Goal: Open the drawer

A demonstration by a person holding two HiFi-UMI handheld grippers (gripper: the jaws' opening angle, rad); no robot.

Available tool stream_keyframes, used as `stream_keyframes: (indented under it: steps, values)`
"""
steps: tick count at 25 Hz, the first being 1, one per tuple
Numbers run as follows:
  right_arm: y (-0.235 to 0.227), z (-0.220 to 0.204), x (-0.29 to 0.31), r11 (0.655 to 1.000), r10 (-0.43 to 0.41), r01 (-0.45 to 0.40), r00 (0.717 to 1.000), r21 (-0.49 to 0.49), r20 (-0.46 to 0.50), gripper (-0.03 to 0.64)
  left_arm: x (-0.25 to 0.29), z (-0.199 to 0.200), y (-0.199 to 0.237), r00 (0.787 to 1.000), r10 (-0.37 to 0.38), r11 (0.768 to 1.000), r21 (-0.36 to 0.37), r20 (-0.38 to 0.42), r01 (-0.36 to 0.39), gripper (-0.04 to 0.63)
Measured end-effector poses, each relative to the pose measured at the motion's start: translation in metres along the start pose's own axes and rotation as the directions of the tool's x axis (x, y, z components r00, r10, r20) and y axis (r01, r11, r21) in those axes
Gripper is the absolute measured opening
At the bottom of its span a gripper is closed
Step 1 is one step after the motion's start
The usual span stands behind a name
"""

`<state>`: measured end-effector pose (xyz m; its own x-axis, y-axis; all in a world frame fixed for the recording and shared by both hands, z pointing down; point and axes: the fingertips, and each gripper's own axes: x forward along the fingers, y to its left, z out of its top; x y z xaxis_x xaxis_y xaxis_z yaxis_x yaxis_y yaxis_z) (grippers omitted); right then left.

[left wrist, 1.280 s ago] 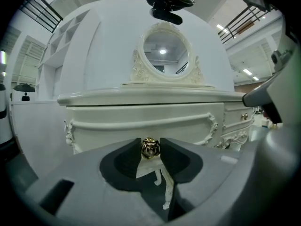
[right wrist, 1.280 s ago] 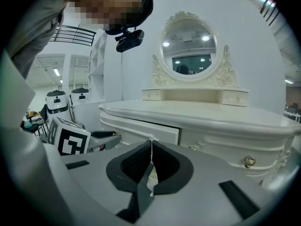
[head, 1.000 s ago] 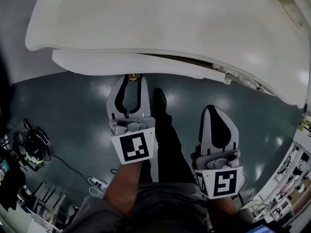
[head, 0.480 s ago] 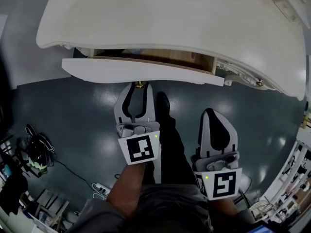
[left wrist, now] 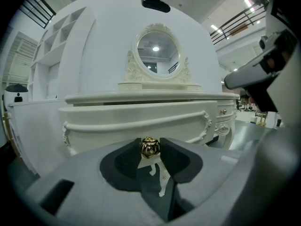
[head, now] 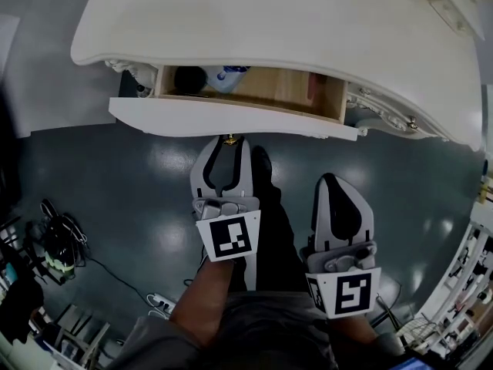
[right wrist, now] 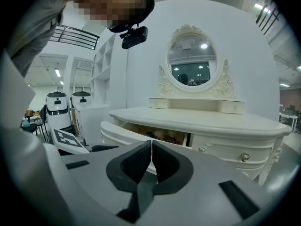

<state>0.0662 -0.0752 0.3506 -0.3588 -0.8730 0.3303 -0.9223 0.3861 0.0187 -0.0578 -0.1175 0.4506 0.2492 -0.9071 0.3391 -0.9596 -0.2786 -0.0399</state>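
A white dressing table [head: 308,29] has its wide middle drawer [head: 231,118] pulled part way out, showing a wooden inside with a dark round thing [head: 189,79] and a blue-and-white item [head: 227,74]. The drawer's gold knob [left wrist: 150,147] sits clamped between the pads of my left gripper [left wrist: 150,149], which is shut on it; in the head view the same gripper [head: 229,142] reaches the drawer front's lower edge. My right gripper [head: 337,185] hangs shut and empty to the right, away from the table; its closed pads [right wrist: 146,160] meet in the right gripper view.
A smaller right-hand drawer with a gold knob [right wrist: 244,157] stays closed. An oval mirror [right wrist: 194,60] stands on the table top. The person's legs and a shoe [head: 258,164] are on the grey-green floor below. Cables and a power strip [head: 154,291] lie at lower left.
The drawer has slid out toward me, from nearly closed to showing its wooden inside. My left gripper drew back with the knob. The right gripper shifted only slightly.
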Motion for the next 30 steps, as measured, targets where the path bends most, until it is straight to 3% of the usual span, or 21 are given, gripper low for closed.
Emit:
stream_keyframes:
  steps: [12, 30]
  values:
    - [0.017, 0.014, -0.034, 0.998, -0.052, 0.053, 0.998, -0.016, 0.03, 0.015, -0.014, -0.005, -0.004, 1.0, -0.029, 1.0, 0.0, -0.009, 0.029, 0.13]
    - [0.023, -0.025, -0.09, 0.998, -0.069, 0.069, 0.998, 0.004, -0.003, 0.015, -0.035, -0.013, -0.007, 1.0, 0.0, 1.0, 0.001, 0.024, 0.0, 0.13]
